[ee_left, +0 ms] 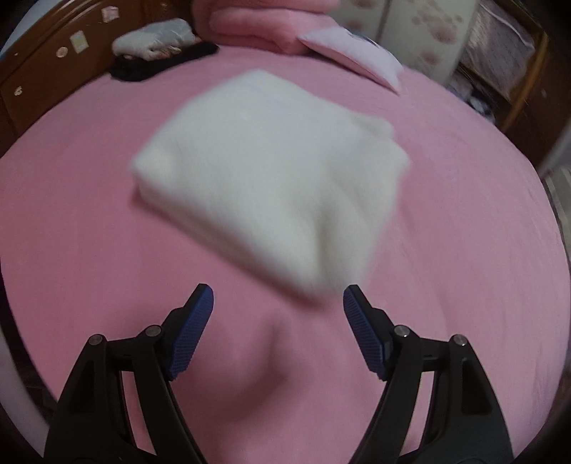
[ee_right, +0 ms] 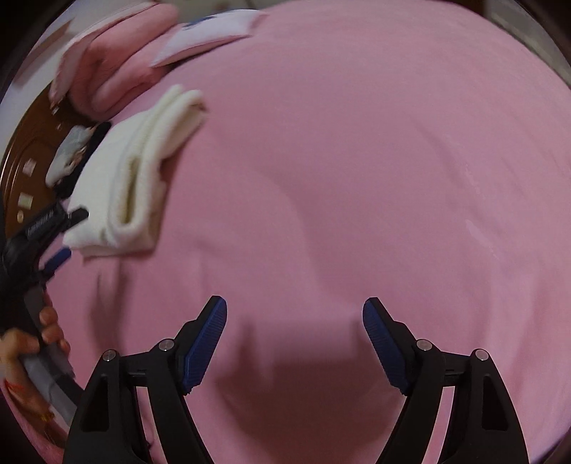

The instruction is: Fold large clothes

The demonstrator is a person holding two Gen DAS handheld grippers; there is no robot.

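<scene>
A white knitted garment point(ee_left: 271, 178) lies folded into a thick rectangle on the pink bed sheet point(ee_left: 89, 250). My left gripper point(ee_left: 278, 298) is open and empty, just in front of the garment's near corner, apart from it. In the right wrist view the folded garment point(ee_right: 132, 178) lies at the far left, with the left gripper point(ee_right: 60, 235) beside its near end. My right gripper point(ee_right: 294, 310) is open and empty over bare pink sheet point(ee_right: 357, 160), well to the right of the garment.
A folded pink blanket point(ee_left: 257, 28) and a pale pillow point(ee_left: 357, 57) lie at the head of the bed. A black cloth point(ee_left: 157, 60) and a light bundle point(ee_left: 153, 43) lie by the brown wooden headboard point(ee_left: 35, 71). Furniture stands at the right edge point(ee_left: 499, 71).
</scene>
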